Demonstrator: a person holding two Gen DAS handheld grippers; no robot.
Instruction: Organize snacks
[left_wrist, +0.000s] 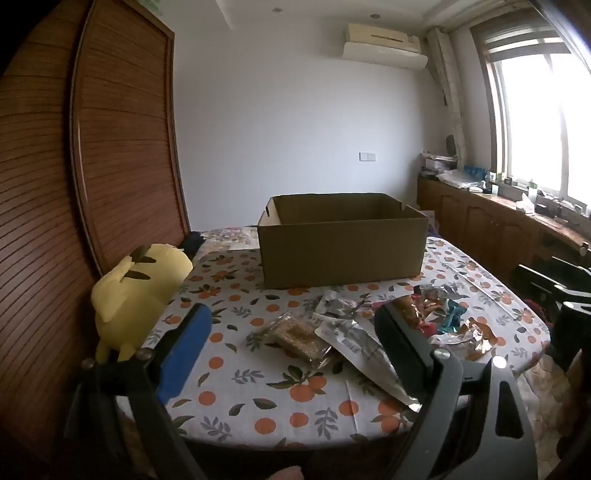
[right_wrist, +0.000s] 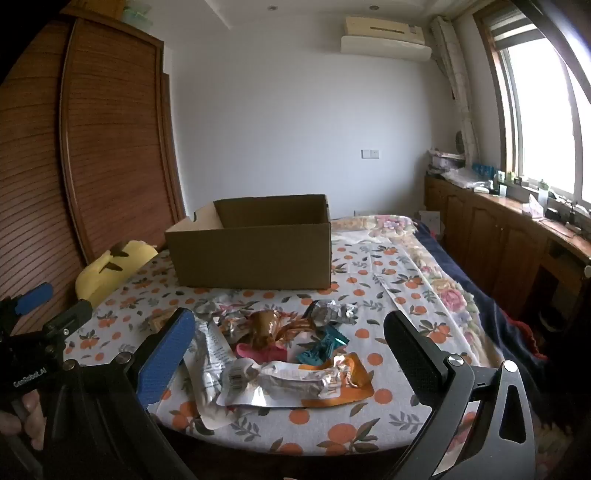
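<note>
An open brown cardboard box (left_wrist: 341, 242) stands at the back of the table; it also shows in the right wrist view (right_wrist: 255, 245). A pile of snack packets lies in front of it: a clear pack of grain bars (left_wrist: 301, 338), a silver pouch (left_wrist: 364, 345), an orange-and-silver packet (right_wrist: 314, 380), a teal wrapper (right_wrist: 321, 347), a pink one (right_wrist: 258, 350). My left gripper (left_wrist: 291, 328) is open and empty, above the grain bars. My right gripper (right_wrist: 290, 332) is open and empty, above the pile.
The table (left_wrist: 258, 398) has an orange-print cloth. A yellow plush toy (left_wrist: 136, 291) lies at its left edge against a wooden wardrobe (left_wrist: 110, 147). A wooden cabinet (right_wrist: 498, 236) with clutter runs under the window at right. The left gripper (right_wrist: 37, 314) shows at the right view's left edge.
</note>
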